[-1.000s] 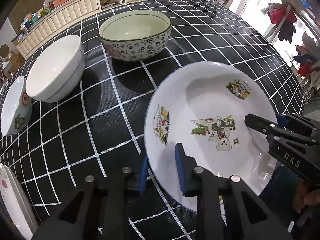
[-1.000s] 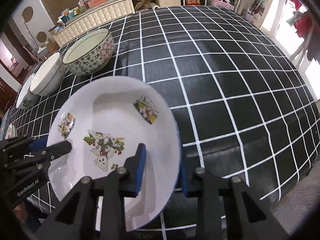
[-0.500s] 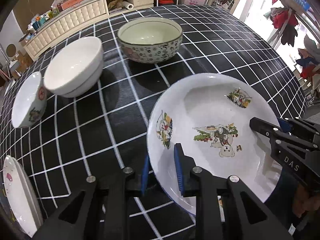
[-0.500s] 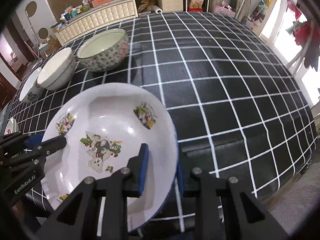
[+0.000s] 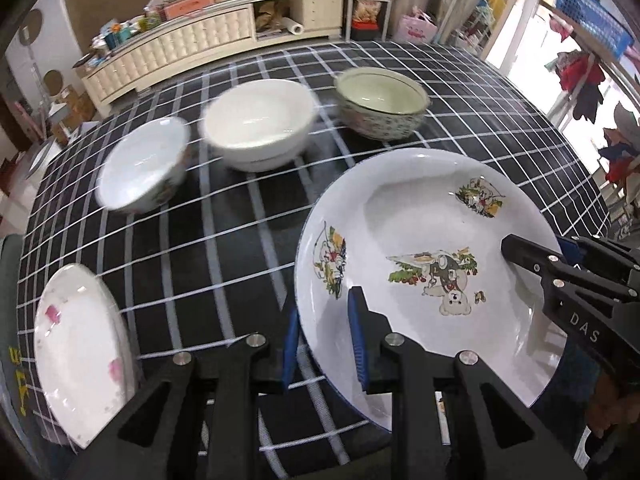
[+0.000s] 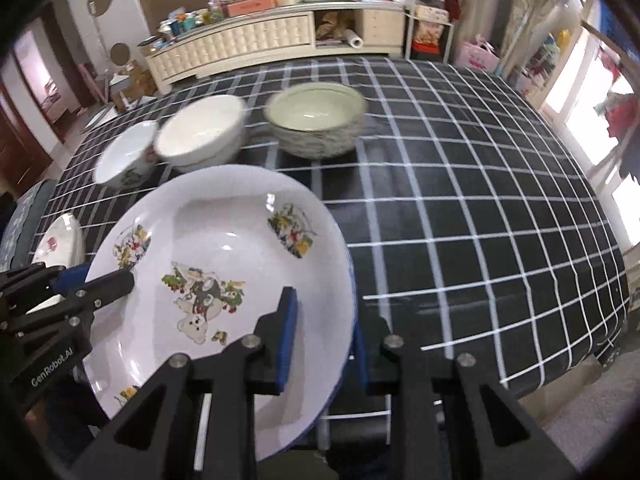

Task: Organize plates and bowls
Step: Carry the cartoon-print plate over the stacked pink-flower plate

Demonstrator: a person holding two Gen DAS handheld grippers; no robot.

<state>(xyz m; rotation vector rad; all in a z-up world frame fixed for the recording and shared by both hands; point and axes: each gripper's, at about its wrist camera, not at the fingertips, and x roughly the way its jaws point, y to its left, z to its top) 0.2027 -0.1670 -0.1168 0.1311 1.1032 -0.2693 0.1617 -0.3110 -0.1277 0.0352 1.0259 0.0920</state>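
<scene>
A large white round plate with cartoon bear prints and a thin blue rim [image 5: 424, 240] is held between both grippers. Its left rim is pinched by the left gripper [image 5: 323, 344], one blue pad above and one below. Its right rim is clamped likewise by the right gripper [image 6: 322, 344]. Ahead of the jaws, three bowls are seen on the black white-gridded tablecloth [image 6: 460, 200]: a green-lined floral bowl [image 5: 380, 102], a plain white bowl [image 5: 258, 124], a small white patterned bowl [image 5: 142, 170]. Left of the left jaws lies a small white pink-flowered plate [image 5: 78, 352].

Three bowls [image 5: 256, 124] smear with motion blur; the pink-flowered plate [image 6: 60, 240] sits half hidden behind the left claw [image 6: 96, 284].
</scene>
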